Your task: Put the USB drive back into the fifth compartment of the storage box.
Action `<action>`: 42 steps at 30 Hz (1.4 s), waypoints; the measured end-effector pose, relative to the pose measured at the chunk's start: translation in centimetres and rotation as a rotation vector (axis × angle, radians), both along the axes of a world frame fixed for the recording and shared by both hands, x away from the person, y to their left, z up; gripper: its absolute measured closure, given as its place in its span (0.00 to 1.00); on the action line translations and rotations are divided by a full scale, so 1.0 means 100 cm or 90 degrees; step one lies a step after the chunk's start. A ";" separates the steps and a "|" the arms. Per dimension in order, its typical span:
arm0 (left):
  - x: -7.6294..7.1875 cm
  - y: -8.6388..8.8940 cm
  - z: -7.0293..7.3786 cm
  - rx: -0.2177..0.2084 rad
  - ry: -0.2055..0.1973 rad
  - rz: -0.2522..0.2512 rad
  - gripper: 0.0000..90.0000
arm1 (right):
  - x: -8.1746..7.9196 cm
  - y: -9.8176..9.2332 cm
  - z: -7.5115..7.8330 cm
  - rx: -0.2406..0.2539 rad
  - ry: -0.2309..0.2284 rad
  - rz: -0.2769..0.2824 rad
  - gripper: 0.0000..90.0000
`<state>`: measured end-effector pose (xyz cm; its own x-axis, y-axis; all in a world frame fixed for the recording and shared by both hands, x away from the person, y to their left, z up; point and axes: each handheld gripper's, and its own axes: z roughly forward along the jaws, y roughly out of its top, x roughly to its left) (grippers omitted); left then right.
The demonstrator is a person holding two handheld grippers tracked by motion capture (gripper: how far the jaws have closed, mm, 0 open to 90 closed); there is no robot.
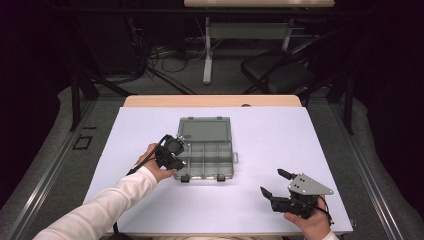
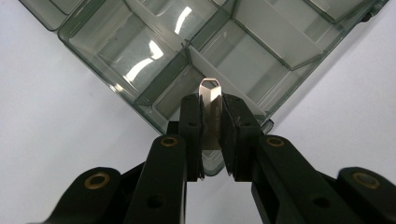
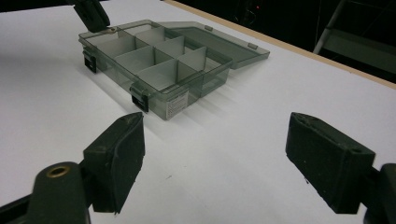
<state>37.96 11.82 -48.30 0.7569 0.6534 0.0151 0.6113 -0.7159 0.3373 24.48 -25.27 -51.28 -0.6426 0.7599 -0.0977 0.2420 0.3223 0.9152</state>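
Left tongs [image 2: 212, 135] pinching a small silver metal piece [image 2: 210, 112] upright, right over the near corner compartment of the open grey compartment box [image 1: 207, 160]; dividers just beyond. Right tongs [image 3: 215, 163] spread wide over the bare white surface [image 3: 224, 154], box well ahead, nothing between.

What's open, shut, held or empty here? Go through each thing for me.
Box: lid open, lying flat behind it; compartments that show look empty.
Metal piece: held upright over a corner compartment.
Left gripper: jaws shut on the metal piece.
Right gripper: jaws open, nothing between them, away from the box.
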 end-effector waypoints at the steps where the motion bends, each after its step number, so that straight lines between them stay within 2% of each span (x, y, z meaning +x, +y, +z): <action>1: 0.000 -0.001 -0.001 0.000 -0.001 0.001 0.88 | 0.000 0.000 0.000 0.000 0.000 0.000 0.22; 8: 0.003 -0.001 -0.003 0.007 0.003 0.002 0.88 | -0.001 -0.001 0.000 0.003 0.001 -0.003 0.22; 27: 0.007 0.002 -0.004 -0.001 0.005 0.011 0.87 | 0.000 -0.002 -0.001 0.003 0.004 -0.005 0.22; 42: 0.007 0.008 -0.001 -0.024 -0.005 0.016 0.68 | -0.001 -0.003 -0.001 0.002 0.005 -0.006 0.22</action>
<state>38.68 12.59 -48.36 0.7401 0.6725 -0.0038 0.6260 -0.6869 0.3692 24.43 -25.53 -51.41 -0.6356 0.7668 -0.0899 0.2522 0.3163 0.9145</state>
